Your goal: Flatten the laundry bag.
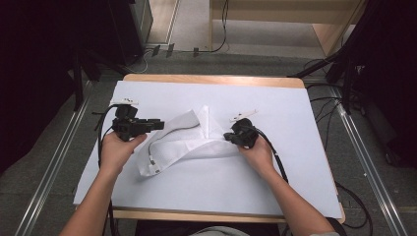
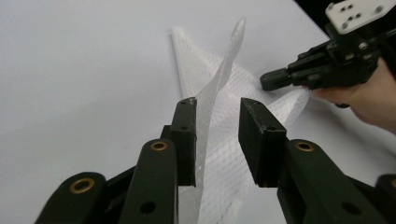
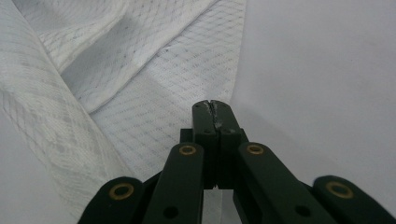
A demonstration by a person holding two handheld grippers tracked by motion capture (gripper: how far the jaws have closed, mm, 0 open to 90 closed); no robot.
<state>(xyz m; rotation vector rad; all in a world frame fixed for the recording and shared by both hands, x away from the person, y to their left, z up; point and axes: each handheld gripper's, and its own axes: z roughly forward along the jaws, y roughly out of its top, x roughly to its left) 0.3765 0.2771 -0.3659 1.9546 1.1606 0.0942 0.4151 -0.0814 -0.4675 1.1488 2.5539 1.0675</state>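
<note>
- Tabletop (image 1: 295,172) under a white sheet carries everything; the work goes on at its middle.
- Cloth (image 1: 182,140), white mesh fabric, lies crumpled at the centre between both hands, one strip raised, far from flat or folded; most of the handling seems left.
- Right gripper (image 3: 213,108) has its jaws pressed together on a thin edge of cloth.
- Left gripper (image 2: 217,140) has its jaws parted, the raised strip leaning on one jaw, unclamped; it likely needs a new hold.

Left gripper (image 2: 217,140) jaws parted; right gripper (image 3: 213,109) jaws pressed together.
</note>
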